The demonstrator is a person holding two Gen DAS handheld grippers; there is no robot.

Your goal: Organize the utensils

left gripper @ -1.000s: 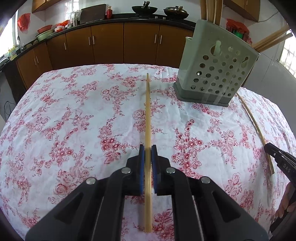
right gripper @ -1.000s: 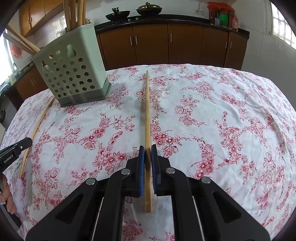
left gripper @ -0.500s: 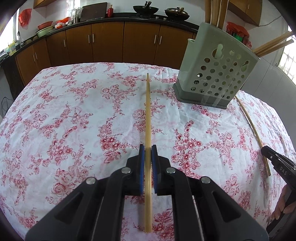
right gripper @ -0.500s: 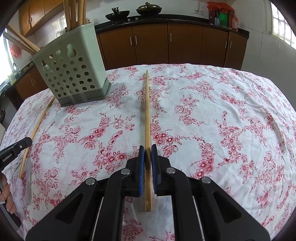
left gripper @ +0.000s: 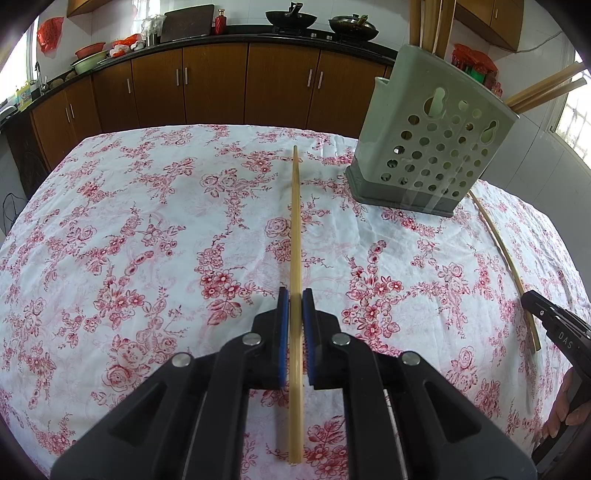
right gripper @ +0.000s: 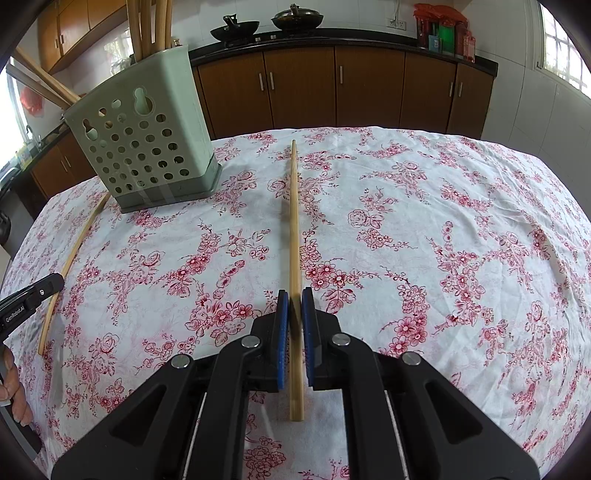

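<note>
Nearest, the left gripper [left gripper: 295, 295] and right gripper [right gripper: 294, 295] each pinch a chopstick [left gripper: 295, 236] near its thick end, a light, stiff, smooth stick likely to pivot, pointing toward the perforated holder [left gripper: 432, 147] on the tablecloth [left gripper: 147, 229].

A home kitchen: brown wooden cabinets [left gripper: 218, 85] under a dark countertop [right gripper: 332, 35] bearing woks [left gripper: 290, 18]

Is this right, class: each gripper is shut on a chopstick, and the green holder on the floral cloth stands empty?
Not quite. The green holder is not empty: the right wrist view shows chopsticks standing in it. The rest holds: the left gripper and right gripper are each shut on a chopstick.
</note>
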